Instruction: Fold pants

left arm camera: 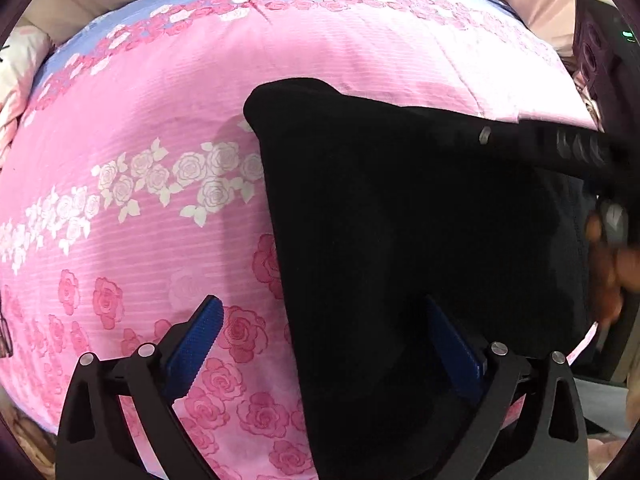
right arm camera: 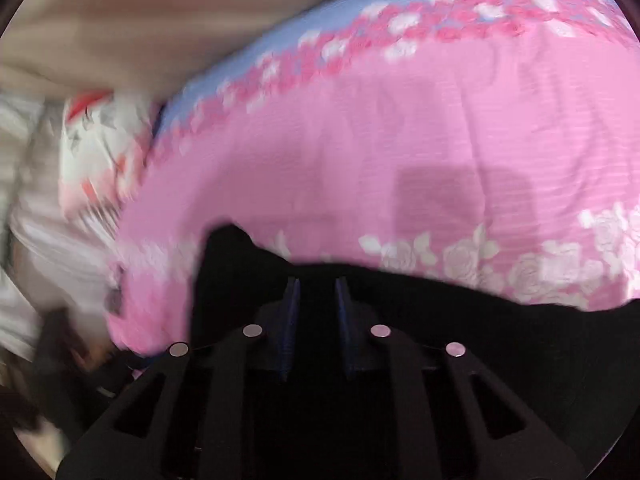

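Observation:
Black pants (left arm camera: 400,240) lie on a pink rose-print bedspread (left arm camera: 160,120), filling the right half of the left wrist view. My left gripper (left arm camera: 326,328) points down at their left edge and is open wide. Its left pad hangs over bare bedspread and its right pad over the black cloth. My right gripper (left arm camera: 520,140) reaches in from the right along the pants' far edge. In the blurred right wrist view, the right gripper (right arm camera: 318,304) has its blue pads close together with a narrow dark gap. The pants (right arm camera: 440,312) lie under and around it. Whether cloth is pinched I cannot make out.
A person's hand (left arm camera: 612,264) holds the right gripper at the right edge. A white patterned pillow (right arm camera: 92,148) lies at the bed's left end. A blue band of the bedspread (right arm camera: 360,12) runs along the far side, with a beige wall behind.

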Demonstrator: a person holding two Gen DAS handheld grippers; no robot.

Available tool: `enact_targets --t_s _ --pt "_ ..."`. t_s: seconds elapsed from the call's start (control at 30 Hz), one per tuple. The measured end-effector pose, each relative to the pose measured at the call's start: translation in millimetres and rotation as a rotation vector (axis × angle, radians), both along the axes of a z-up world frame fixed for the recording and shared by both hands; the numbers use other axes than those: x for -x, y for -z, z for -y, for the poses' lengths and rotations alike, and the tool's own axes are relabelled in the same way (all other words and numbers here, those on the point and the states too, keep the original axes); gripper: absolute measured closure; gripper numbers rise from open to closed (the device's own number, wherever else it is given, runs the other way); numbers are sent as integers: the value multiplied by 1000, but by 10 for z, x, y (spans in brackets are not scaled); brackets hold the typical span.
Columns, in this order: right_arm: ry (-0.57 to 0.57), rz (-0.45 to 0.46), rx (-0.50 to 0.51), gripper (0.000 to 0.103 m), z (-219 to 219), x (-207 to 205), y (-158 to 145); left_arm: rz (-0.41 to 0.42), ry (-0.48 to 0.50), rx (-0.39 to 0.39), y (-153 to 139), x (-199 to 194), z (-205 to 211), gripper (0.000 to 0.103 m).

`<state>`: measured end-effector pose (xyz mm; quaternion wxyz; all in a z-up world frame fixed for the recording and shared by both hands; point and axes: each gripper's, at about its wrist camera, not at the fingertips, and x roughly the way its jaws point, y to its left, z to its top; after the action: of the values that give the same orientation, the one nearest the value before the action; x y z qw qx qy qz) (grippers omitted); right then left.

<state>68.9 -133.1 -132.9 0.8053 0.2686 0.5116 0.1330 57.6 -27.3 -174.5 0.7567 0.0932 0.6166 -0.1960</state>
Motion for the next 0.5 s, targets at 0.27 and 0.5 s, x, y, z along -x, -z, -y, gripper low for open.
enact_targets --t_s 0.27,0.5 --pt "-73 -75 -21 94 -385 -526 444 23 13 -1 -11 44 -50 5" --pt "-216 -63 -8 86 -710 -664 231 18 42 -2 5 24 -44 5"
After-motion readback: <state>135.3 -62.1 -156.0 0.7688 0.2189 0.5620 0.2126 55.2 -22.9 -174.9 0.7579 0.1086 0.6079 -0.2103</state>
